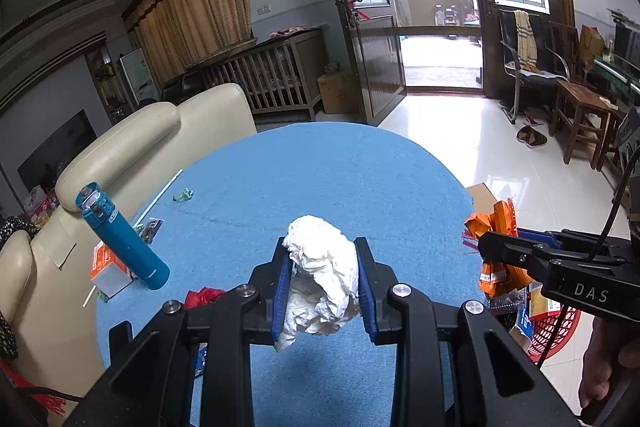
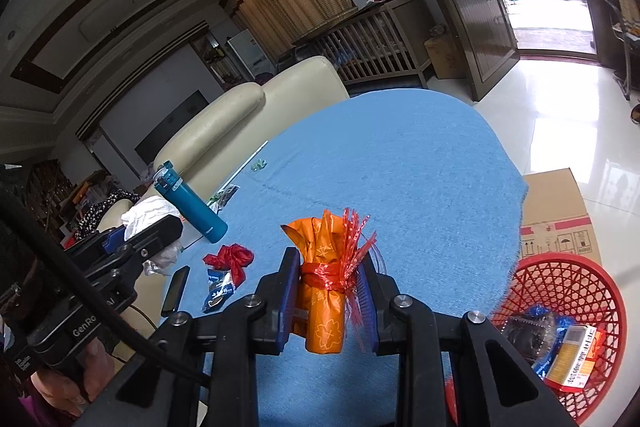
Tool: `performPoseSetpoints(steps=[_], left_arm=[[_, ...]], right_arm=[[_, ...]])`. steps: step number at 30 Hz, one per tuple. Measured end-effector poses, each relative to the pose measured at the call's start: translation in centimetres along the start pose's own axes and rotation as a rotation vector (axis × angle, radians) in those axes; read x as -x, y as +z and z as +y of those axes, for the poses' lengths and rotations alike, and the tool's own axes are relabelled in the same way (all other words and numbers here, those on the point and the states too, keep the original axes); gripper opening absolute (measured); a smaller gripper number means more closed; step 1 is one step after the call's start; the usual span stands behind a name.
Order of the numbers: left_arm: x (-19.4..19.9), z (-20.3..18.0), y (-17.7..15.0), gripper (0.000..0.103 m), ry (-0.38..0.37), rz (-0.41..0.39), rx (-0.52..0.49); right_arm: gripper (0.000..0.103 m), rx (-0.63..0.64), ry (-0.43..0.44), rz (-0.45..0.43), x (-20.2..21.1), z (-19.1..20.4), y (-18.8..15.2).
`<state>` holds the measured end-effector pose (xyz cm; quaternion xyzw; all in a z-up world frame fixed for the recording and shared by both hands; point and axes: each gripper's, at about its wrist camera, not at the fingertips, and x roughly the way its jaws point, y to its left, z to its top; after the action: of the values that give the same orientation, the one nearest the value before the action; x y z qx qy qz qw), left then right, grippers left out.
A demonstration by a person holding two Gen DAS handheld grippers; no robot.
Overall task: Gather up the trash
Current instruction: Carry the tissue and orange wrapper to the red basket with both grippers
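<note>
Both tongs are loaded. Clamped between the blue pads of the left gripper is a crumpled white paper wad, held clear above the blue-clothed table. Shut on an orange wrapper bundle, tied round with a red frilled ribbon, the right gripper holds it up over the table's near part, not far from the right edge.

Some of the job looks done. Standing on the floor just off the table's right edge, beside a cardboard box, the red mesh basket already holds several things: a blue wrapper, a clear plastic piece and a small orange-and-yellow carton. Neither held piece is over the basket yet; the bundle is the nearer of the two.

Plenty is left on the cloth. Near the left edge lie a red crumpled scrap, a dark blue snack packet, a small green wrapper, a white straw-like stick and a dark printed wrapper. A teal flask stands tilted by the left edge next to a small orange-and-white box; a black phone lies near the left near corner. The flask and phone are probably not rubbish.

My judgement: roughly midway, with two drops into the basket due next and then the left-edge litter.
</note>
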<state>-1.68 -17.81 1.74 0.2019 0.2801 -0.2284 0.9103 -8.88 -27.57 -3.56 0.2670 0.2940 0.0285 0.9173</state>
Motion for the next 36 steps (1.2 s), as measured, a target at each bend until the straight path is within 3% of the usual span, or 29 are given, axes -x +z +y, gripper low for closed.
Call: performPoseSetpoints(steps=[17,36], left_arm=[[-0.5,-3.1,0.4,0.032,-0.026,0.019,-0.047],[-2.2,-8.7,1.1,0.032,-0.086,0.068,-0.137]], right_arm=[[0.03,-0.032,-0.012,-0.015,1.5,-2.1,0.0],[0.03,-0.132,-0.05,-0.021,3.2,-7.6,-0.7]])
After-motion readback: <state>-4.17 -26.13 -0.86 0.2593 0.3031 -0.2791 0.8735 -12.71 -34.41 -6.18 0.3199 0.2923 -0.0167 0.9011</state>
